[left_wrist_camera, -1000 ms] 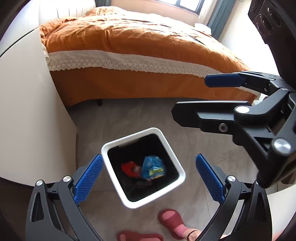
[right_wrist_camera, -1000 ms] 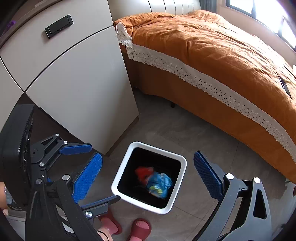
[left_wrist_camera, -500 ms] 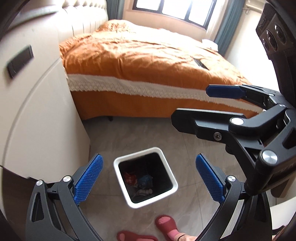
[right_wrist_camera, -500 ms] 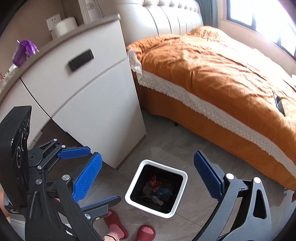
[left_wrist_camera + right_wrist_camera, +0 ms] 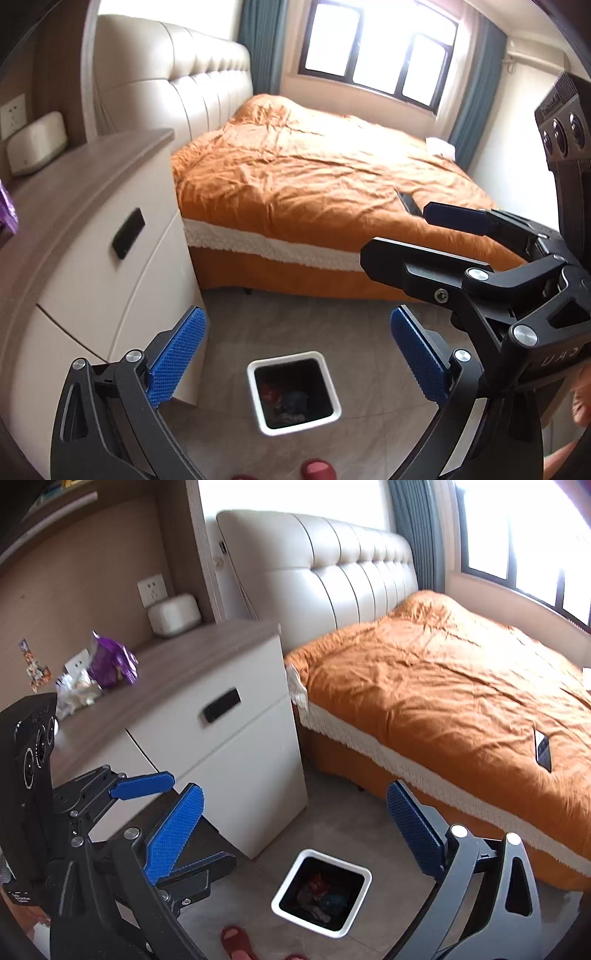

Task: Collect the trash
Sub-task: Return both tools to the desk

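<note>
I hold my left gripper [image 5: 295, 354] and right gripper [image 5: 295, 834] spread wide, both empty, above the white square plastic bin [image 5: 293, 393] on the grey tiled floor [image 5: 295, 325]; crumpled red and blue wrappers [image 5: 321, 891] lie inside.

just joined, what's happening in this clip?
A person is collecting trash in a bedroom with two handheld grippers. Both the left gripper and the right gripper are open and empty, held above a white bin on the floor that already has a few wrappers in it. A purple wrapper and crumpled white bits sit on the cabinet top beside the bed, not yet picked up.
</note>
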Available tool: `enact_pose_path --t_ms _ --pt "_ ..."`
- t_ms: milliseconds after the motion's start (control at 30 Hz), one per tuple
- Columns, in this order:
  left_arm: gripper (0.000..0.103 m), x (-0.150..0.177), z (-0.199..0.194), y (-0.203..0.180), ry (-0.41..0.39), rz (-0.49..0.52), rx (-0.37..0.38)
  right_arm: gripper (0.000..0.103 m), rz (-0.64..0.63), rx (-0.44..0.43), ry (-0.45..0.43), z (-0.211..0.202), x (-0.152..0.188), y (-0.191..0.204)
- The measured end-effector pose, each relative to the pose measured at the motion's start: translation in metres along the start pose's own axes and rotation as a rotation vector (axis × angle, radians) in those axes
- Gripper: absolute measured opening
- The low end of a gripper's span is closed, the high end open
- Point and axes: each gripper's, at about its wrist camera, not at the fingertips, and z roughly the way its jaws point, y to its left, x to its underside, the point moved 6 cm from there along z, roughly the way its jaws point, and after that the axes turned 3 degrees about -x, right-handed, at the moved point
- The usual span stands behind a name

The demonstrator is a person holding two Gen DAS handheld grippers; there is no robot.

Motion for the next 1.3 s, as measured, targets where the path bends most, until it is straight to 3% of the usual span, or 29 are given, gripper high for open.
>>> enact_pose_path --t_ms 233,567,667,933,1067,1300 --pt "0.098 -0.036 -0.057 -0.003 -0.083 -0.079 -0.031 0.099 -0.030 -0.045 -0.085 -0.039 -0.041 0.016" --pt "0.098 -0.065 -0.133 0.026 -0.198 -0.117 -0.250 0.099 -0.181 -0.214 -0.152 -0.059 -0.092 0.073" --pt "0.098 -0.067 -0.156 0.049 -0.214 -0.136 -0.336 0.099 -0.246 -0.264 -0.163 -0.054 -0.103 0.101" --pt "0.098 -0.062 -0.196 0.132 -0.220 -0.168 -0.466 0.099 -0.379 -0.370 -0.154 -0.022 -0.123 0.178" --pt "0.098 -0.061 -0.203 0.177 -0.215 -0.168 -0.495 0.099 -0.434 -0.400 -0.146 0.001 -0.133 0.217" --pt "0.098 -0.054 -0.183 0.262 -0.151 -0.163 -0.489 0.099 -0.488 -0.418 -0.089 0.063 -0.142 0.273"
